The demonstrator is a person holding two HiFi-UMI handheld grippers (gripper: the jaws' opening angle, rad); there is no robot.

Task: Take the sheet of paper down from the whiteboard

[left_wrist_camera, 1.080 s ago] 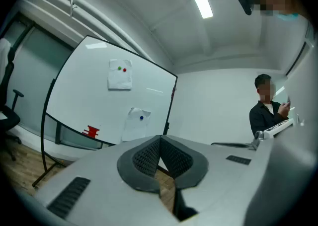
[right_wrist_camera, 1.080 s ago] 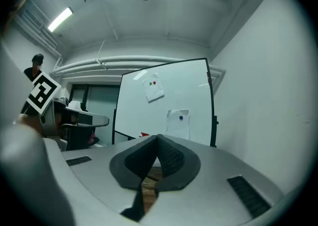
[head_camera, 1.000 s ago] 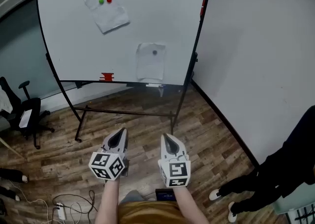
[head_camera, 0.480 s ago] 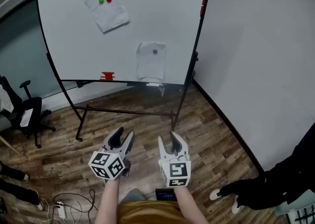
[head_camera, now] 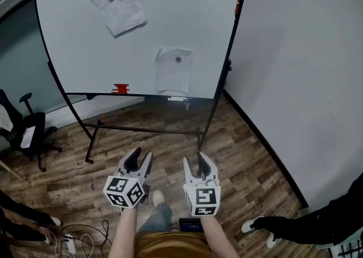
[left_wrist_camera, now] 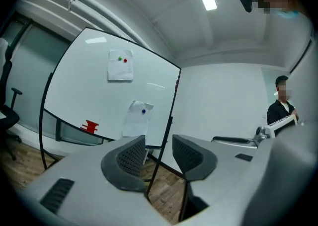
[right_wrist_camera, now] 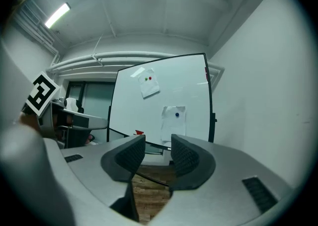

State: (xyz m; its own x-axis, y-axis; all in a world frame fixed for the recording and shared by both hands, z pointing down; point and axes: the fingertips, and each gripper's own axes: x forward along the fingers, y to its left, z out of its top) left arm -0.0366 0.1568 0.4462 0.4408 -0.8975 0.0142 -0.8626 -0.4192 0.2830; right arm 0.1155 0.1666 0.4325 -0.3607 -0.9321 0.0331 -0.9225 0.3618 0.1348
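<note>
A whiteboard (head_camera: 74, 41) on a wheeled stand faces me, well beyond both grippers. It holds two white sheets. The upper sheet (head_camera: 119, 10) hangs tilted under a green and a red magnet. A single dark magnet (head_camera: 178, 59) pins the lower sheet (head_camera: 173, 72). My left gripper (head_camera: 142, 153) is held level over the wooden floor, its jaws closing slightly from wide, nothing between them. Beside it, my right gripper (head_camera: 194, 157) has its jaws opening, also empty. In the left gripper view the gripper (left_wrist_camera: 159, 143) points at the lower sheet (left_wrist_camera: 136, 119). In the right gripper view the gripper (right_wrist_camera: 158, 143) points at the lower sheet (right_wrist_camera: 174, 119) too.
A red object (head_camera: 121, 88) sits on the board's tray. The stand's legs (head_camera: 142, 129) spread across the floor in front of me. An office chair (head_camera: 25, 132) stands at the left, cables (head_camera: 74, 240) lie lower left. A person in dark clothes (head_camera: 323, 223) stands at the right by the wall.
Both grippers' jaws went from shut to open. Both grippers moved slightly forward towards the board. My foot shows between them. The person at the right drew back towards the frame's edge.
</note>
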